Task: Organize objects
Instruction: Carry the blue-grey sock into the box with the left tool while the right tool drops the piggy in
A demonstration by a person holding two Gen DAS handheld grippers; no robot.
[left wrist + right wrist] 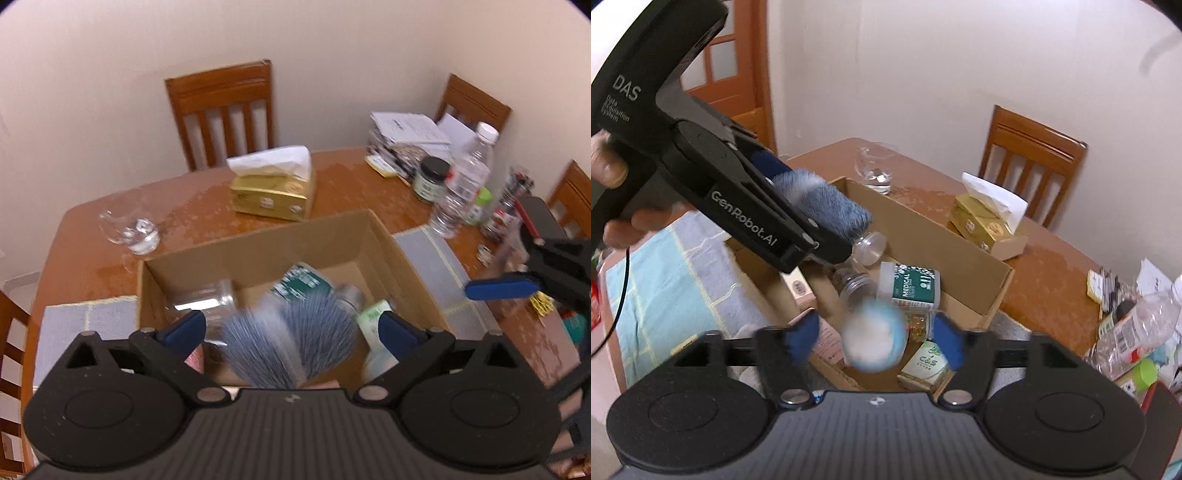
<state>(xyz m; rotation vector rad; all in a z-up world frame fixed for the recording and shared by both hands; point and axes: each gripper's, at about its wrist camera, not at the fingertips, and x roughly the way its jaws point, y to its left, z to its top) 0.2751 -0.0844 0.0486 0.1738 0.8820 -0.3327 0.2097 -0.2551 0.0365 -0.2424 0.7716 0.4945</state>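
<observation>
An open cardboard box (258, 243) sits on the wooden table; it also shows in the right wrist view (960, 243). It holds a green medical pack (916, 286), clear jars (857, 286), a green-white C&S box (925, 363) and pink boxes (799, 288). My left gripper (291, 328) is open above the box, with a blurred grey-blue fuzzy cloth (288, 343) between its fingers, seemingly falling. My right gripper (875, 338) is open over the box's near edge, with a blurred pale blue-white ball (873, 339) between its fingers, not clamped.
A gold tissue box (273, 192), a clear glass (133, 230), a plastic water bottle (465, 177), a dark-lidded jar (432, 179) and stacked papers (406, 140) stand on the table. Chairs (221, 110) line the far side. A blue-grey towel (676, 280) lies under the box.
</observation>
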